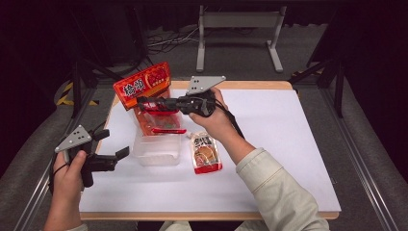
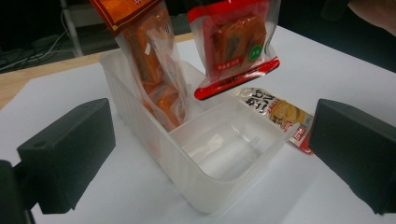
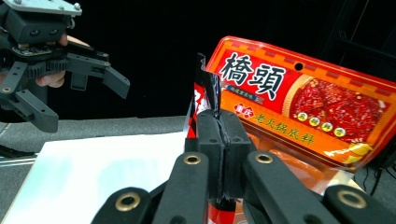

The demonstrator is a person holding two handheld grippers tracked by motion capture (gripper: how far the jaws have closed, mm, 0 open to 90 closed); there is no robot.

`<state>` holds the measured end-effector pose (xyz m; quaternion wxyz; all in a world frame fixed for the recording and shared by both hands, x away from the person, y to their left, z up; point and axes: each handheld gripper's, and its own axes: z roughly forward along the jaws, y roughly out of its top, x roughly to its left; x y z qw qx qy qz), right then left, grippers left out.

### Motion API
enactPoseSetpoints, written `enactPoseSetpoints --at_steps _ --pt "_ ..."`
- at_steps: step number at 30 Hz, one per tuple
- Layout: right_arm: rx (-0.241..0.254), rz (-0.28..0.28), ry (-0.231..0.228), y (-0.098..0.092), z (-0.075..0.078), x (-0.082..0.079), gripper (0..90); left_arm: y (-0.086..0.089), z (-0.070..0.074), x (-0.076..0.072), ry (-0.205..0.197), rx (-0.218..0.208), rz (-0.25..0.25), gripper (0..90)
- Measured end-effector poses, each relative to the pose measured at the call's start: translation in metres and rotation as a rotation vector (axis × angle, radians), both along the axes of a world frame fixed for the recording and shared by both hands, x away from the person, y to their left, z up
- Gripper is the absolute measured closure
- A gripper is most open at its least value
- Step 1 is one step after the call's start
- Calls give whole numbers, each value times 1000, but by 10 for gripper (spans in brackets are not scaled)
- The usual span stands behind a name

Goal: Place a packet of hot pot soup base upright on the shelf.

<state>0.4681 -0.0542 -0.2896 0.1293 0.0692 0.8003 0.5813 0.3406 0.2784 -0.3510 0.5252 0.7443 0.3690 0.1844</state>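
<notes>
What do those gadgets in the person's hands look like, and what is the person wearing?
Each hand grips a black plastic tool: the left gripper and right gripper each have two blocky black jaws, brass-coloured pivot pins, a grey three-cornered plate with dark dots on top, and a trailing black cable. The right arm wears a pale cream sleeve with a stitched cuff.

Noodle pkt [image 1: 206, 153] flat on white table [image 1: 288, 144], metal stand [image 1: 239, 21] behind
</notes>
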Motion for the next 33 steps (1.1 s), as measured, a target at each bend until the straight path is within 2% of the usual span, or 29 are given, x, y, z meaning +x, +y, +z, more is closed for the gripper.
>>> enactPoseSetpoints --at_steps 9,24,33 --pt "-6 21 2 8 -12 3 893 -1 1 1 -11 -4 -13 15" --pt "-27 48 2 20 -23 6 890 0 0 0 -3 3 -10 15" --pt "-20 57 -1 28 -32 7 890 0 0 0 -5 -1 -13 14"
